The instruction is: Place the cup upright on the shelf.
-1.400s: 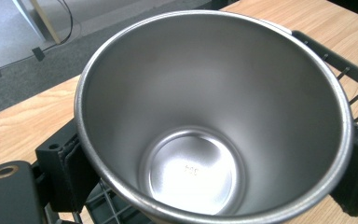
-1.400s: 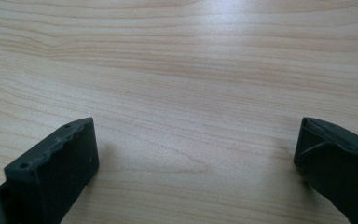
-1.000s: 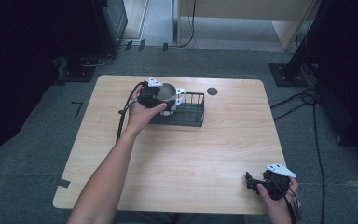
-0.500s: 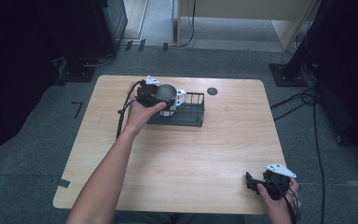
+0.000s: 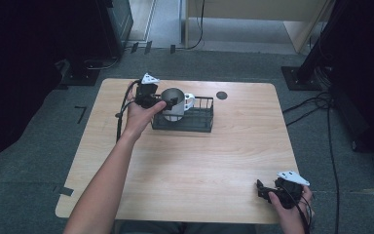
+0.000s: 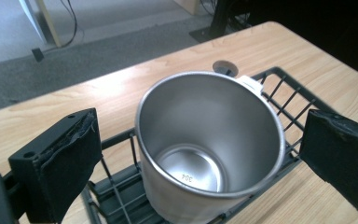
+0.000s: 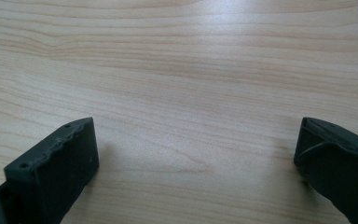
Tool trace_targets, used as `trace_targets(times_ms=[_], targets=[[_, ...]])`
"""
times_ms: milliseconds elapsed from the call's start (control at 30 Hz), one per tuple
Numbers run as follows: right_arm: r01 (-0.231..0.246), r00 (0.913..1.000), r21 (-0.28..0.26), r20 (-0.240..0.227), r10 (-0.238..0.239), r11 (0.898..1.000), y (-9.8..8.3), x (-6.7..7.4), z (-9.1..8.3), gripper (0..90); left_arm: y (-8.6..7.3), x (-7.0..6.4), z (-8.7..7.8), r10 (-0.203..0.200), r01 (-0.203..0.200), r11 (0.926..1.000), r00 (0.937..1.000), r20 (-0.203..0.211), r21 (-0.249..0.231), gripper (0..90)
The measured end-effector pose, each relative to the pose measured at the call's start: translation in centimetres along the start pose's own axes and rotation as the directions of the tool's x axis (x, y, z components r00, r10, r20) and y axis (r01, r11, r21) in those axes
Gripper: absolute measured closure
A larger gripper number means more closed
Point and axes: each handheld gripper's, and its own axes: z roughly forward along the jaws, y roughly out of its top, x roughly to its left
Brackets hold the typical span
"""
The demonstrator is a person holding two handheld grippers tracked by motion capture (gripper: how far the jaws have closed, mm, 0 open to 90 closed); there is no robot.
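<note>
High view overhead on table (image 5: 195, 161); 2 tool views close, sharing its wood.

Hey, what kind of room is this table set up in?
Probably a lab or recording workspace: grey carpet floor, loose black cables and dark equipment stands surround the bare light wooden table.

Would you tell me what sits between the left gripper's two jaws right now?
The left gripper view shows a steel mug standing in the black wire rack, between the left gripper's open jaws, neither pad touching it.
</note>
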Motion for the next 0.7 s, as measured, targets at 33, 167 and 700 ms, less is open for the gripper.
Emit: trace_targets(times_ms=[33, 167, 700], targets=[[0.000, 1.0000, 0.000, 0.000, 0.000, 1.000, 0.0, 0.0, 0.0, 0.0, 0.1, 0.0, -0.8, -0.002, 0.002, 0.9998, 1.0000, 0.003, -0.019, 0.0], [0.000, 1.0000, 0.000, 0.000, 0.000, 1.000, 0.0, 0.0, 0.0, 0.0, 0.1, 0.0, -2.2, -0.008, 0.009, 0.9991, 0.9999, 0.011, -0.041, 0.0], [0.000, 1.0000, 0.000, 0.000, 0.000, 1.000, 0.0, 0.0, 0.0, 0.0, -3.2, 0.0, -7.1, -0.021, 0.020, 0.9966, 0.9995, -0.023, -0.080, 0.0]])
